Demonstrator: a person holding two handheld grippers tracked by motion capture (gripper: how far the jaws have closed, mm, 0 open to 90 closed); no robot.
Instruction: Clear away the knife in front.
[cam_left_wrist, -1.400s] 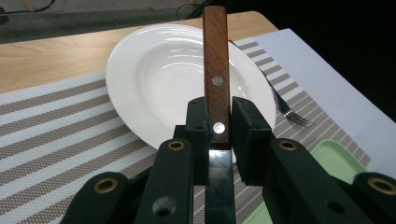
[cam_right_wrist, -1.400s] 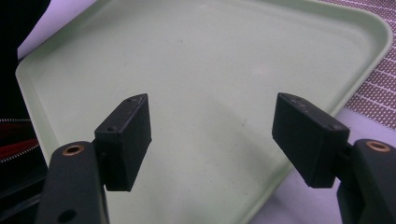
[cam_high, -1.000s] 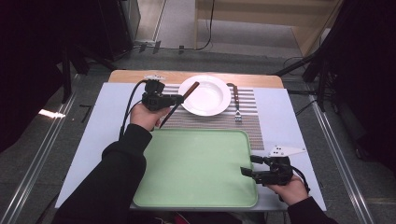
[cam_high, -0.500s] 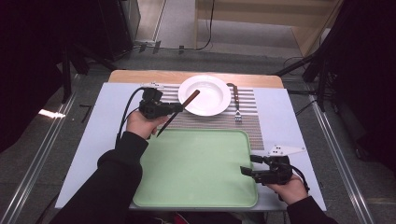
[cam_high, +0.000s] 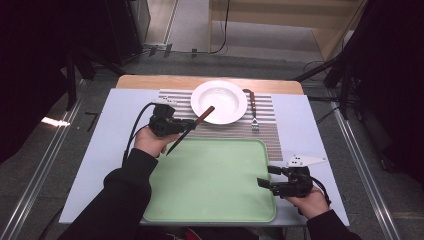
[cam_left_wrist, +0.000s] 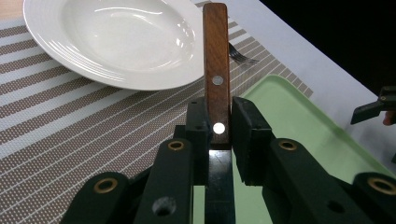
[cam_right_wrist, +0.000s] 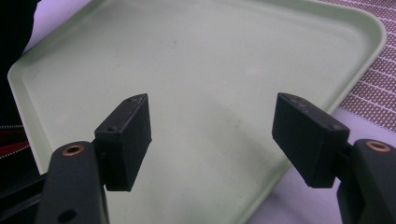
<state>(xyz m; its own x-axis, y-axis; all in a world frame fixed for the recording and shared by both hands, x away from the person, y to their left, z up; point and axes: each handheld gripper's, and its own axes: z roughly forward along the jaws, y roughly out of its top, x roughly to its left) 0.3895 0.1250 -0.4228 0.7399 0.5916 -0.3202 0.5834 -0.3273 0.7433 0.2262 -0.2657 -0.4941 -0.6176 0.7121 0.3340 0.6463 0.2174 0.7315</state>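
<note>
The left gripper (cam_high: 186, 126) is clamped on a knife (cam_high: 200, 119) with a wooden handle; in the left gripper view the two black pads press the handle (cam_left_wrist: 216, 70) from both sides near its lower rivet, and the handle rises straight up between them. The blade is hard to make out: in the high view it shows as a thin dark sliver running down from the gripper toward the near left corner of the green tray (cam_high: 215, 200), and in the left gripper view it is cut off behind the gripper's own body. From above, the handle's far end lies over the near rim of the white plate (cam_high: 220, 97), though whether it touches the rim cannot be told. The plate rests on a striped placemat (cam_high: 265, 131) on the tabletop (cam_high: 100, 150), with a fork (cam_high: 253, 110) just beside it on the right; the left gripper view shows just the fork's tines past the handle. The right gripper (cam_high: 264, 181) stands wide open with nothing between its jaws, at the tray's near right edge; the right gripper view shows bare tray beneath it.
</note>
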